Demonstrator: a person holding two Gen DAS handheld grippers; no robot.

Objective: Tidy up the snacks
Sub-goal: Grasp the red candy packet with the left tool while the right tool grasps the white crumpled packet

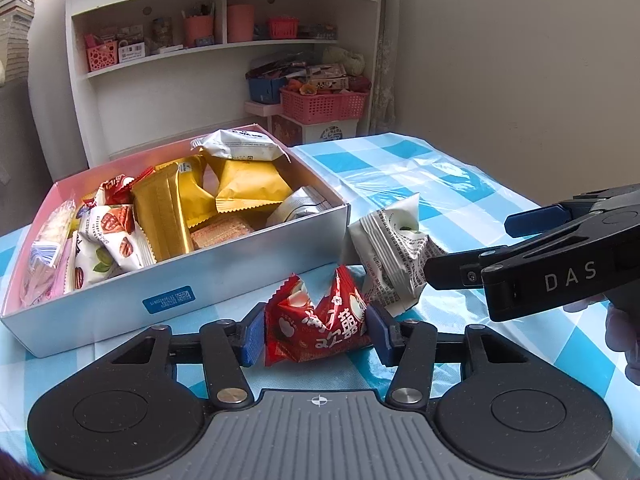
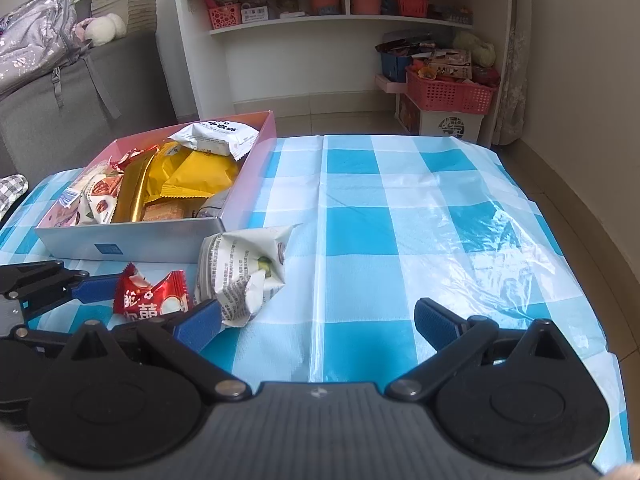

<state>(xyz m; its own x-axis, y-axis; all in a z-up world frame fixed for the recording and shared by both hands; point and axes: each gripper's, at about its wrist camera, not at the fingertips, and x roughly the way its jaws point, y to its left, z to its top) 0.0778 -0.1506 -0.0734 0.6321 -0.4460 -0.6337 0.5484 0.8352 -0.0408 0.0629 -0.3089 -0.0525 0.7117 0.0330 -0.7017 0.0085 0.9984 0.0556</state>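
Note:
A red snack packet (image 1: pixel 316 328) lies on the checked tablecloth just in front of the snack box (image 1: pixel 180 280). My left gripper (image 1: pixel 316 334) is shut on it, and its blue pads (image 1: pixel 253 336) crumple the wrapper from both sides. In the right wrist view the same red packet (image 2: pixel 152 296) shows at the left with a left finger (image 2: pixel 88 286) against it. A white printed packet (image 1: pixel 394 256) (image 2: pixel 244 276) stands to its right, by the box corner. My right gripper (image 2: pixel 316 314) is open, with its left pad (image 2: pixel 200 324) against the white packet and nothing between the jaws.
The open box (image 2: pixel 132 240) holds several yellow, white and red snack packs. A white shelf unit (image 2: pixel 360 20) and a pink basket (image 2: pixel 448 92) stand behind the table. The tablecloth (image 2: pixel 400 220) drops off at the far and right edges. A hand (image 1: pixel 624 340) holds the right gripper.

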